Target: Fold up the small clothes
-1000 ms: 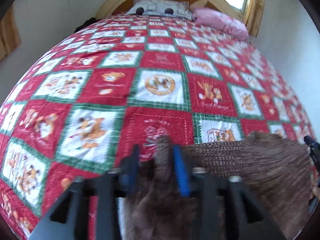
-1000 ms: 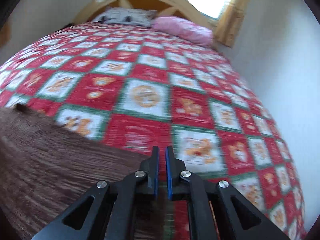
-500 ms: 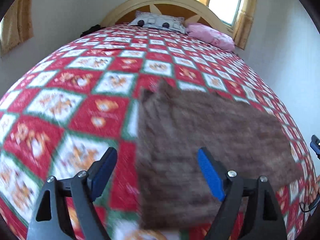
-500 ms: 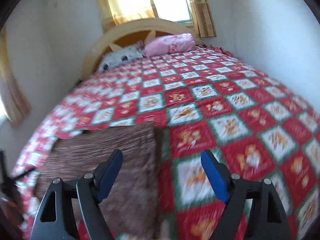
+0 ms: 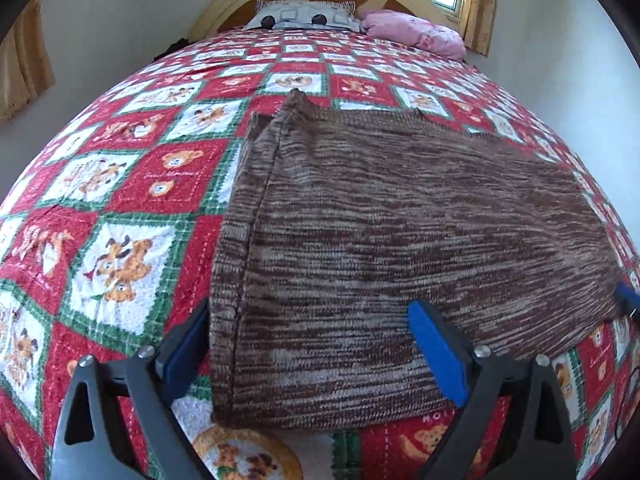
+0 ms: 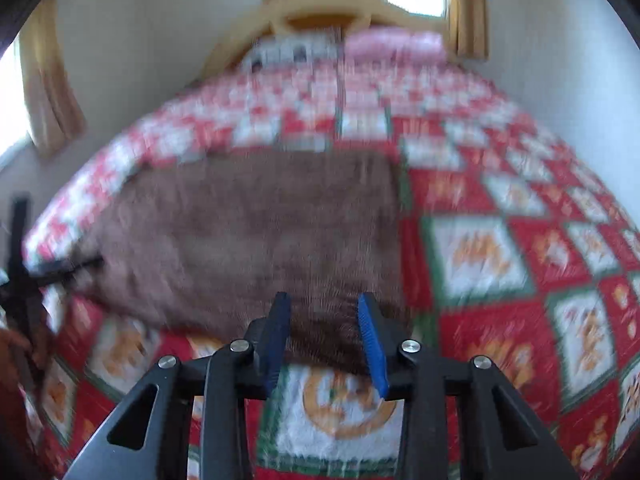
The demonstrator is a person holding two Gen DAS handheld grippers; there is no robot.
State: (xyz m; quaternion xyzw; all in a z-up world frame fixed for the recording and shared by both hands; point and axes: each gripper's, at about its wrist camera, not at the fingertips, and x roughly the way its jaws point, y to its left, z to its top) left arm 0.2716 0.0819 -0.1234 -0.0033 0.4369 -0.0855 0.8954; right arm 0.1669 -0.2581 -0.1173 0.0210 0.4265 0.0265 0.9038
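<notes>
With the quilted bed (image 5: 132,184) filling both views, its red, green and white squares running up to the headboard and pillows, the brown knitted garment (image 5: 400,220) lies spread flat across the near part of it, a seam running down its left edge. It looks like a fold has just been laid down and the hands are between grasps, so I'd judge this the gap before the next fold. That move calls for picking fresh edges, probably the near hem or one side, pinching only the layers meant to travel, and carrying them over evenly so the knit doesn't bunch. Now the tools: the left hand-held gripper (image 5: 316,356) stands very wide and its jaws are opening further, blue pads straddling the garment's near left corner with cloth lying between them, but nothing is pinched. Smaller in spread, the right hand-held gripper (image 6: 326,334) hovers at the near right corner, its jaws closing, roughly a third apart, with the brown hem showing between the pads; that view is blurred, and no pad looks pressed on the cloth yet.
</notes>
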